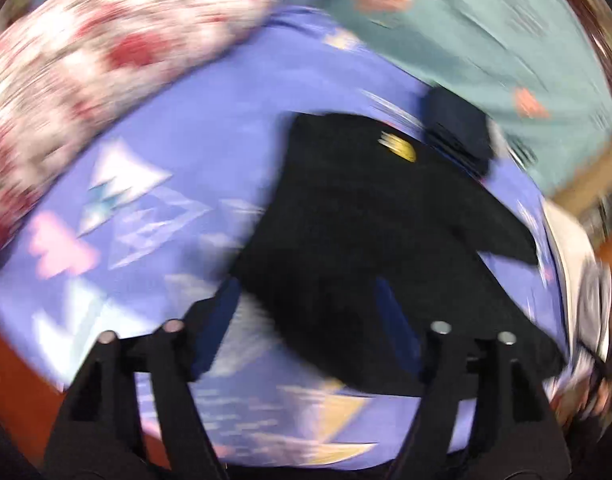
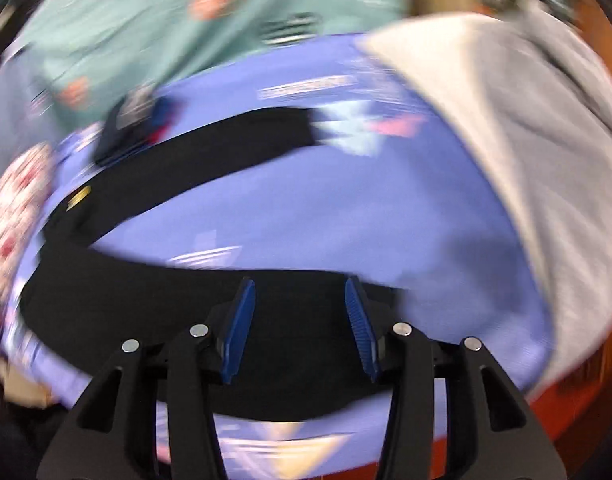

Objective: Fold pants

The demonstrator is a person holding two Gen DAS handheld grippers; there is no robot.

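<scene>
Black pants (image 1: 357,220) spread on a purple sheet (image 1: 210,128)
Left gripper (image 1: 309,320) gapes wide above them; right gripper (image 2: 300,328) stands partly open, nothing gripped, one leg just beneath its pads

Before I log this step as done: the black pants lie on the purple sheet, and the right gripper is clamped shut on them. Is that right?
Not quite. The right gripper is not clamped: in the right wrist view its blue pads stand apart with a clear gap, over the black pants without pinching them. The rest holds: the pants do lie on the purple sheet.
</scene>
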